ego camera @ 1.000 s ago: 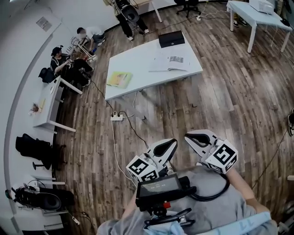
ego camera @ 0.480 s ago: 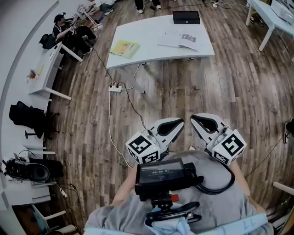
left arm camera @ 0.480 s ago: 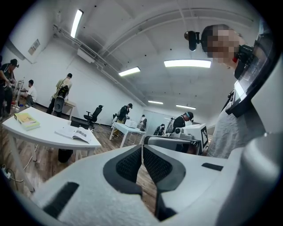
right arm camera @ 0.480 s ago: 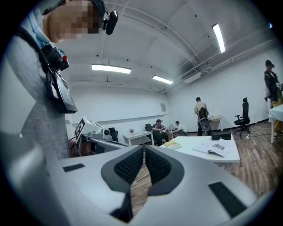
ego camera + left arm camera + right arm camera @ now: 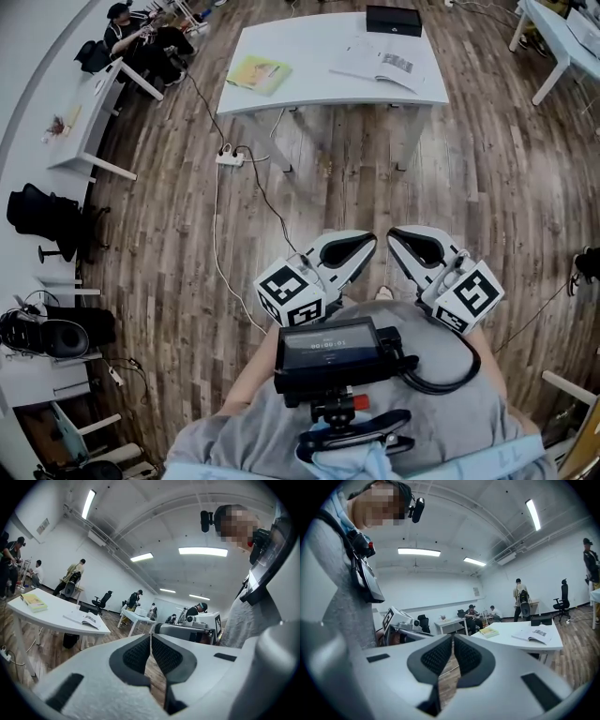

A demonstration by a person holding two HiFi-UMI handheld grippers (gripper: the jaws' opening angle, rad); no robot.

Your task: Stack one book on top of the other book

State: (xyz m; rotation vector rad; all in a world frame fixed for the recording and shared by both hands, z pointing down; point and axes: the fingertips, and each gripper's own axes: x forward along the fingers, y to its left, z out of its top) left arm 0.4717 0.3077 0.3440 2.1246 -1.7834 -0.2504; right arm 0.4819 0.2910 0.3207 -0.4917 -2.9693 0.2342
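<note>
Two books lie on one white table [image 5: 319,89] at twelve o'clock in the head view, well apart from the person. A closed yellow book [image 5: 258,73] lies toward the table's nine o'clock end and an open book [image 5: 380,64] toward three o'clock. One black box [image 5: 394,21] sits at the table's one o'clock corner. Two grippers hang low near six o'clock: the left gripper [image 5: 371,246] and the right gripper [image 5: 393,235], each with its jaws pressed together on nothing. Against a second ago, the table sits higher in the head view, and both grippers are just as tightly closed.
</note>
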